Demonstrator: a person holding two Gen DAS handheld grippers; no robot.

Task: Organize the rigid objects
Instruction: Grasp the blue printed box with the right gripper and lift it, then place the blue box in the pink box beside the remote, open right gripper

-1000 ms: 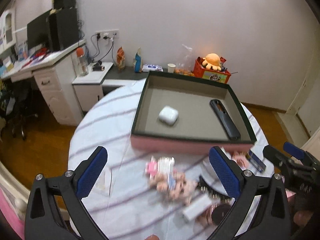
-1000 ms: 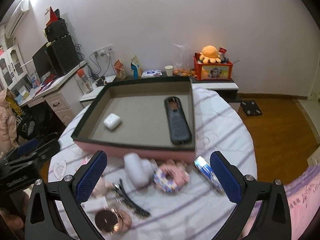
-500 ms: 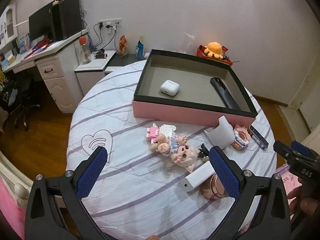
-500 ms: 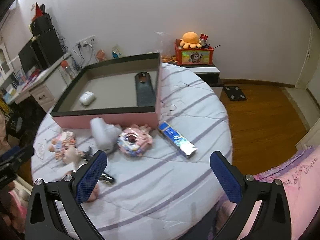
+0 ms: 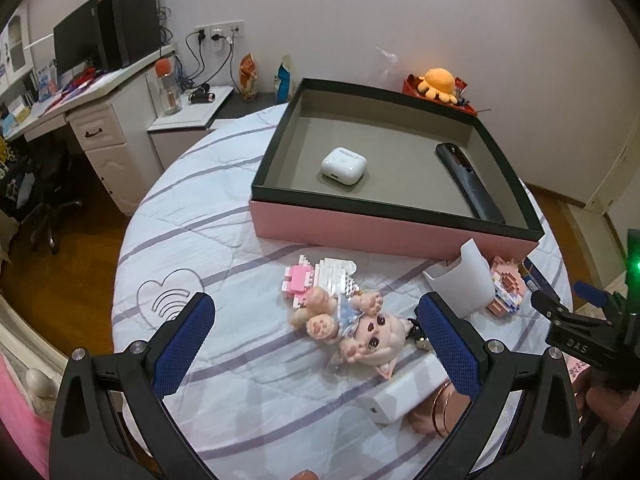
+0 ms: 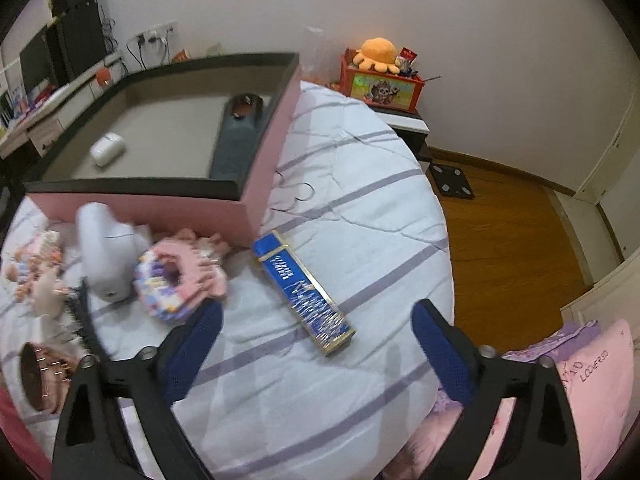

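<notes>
Striped white bedcover [image 6: 360, 152] carries a long blue-and-gold box [image 6: 304, 290]; right gripper [image 6: 316, 330], jaws closing yet empty, should straddle it squarely toward twelve o'clock. Left gripper [image 5: 316, 334] gapes, empty.

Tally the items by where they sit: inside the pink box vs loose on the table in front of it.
In the pink box: 2 (earbud case, remote).
Loose on the table: 9 (block toy, doll, white cup, donut block model, blue box, white box, round tin, black comb, heart shape).
Total: 11
</notes>
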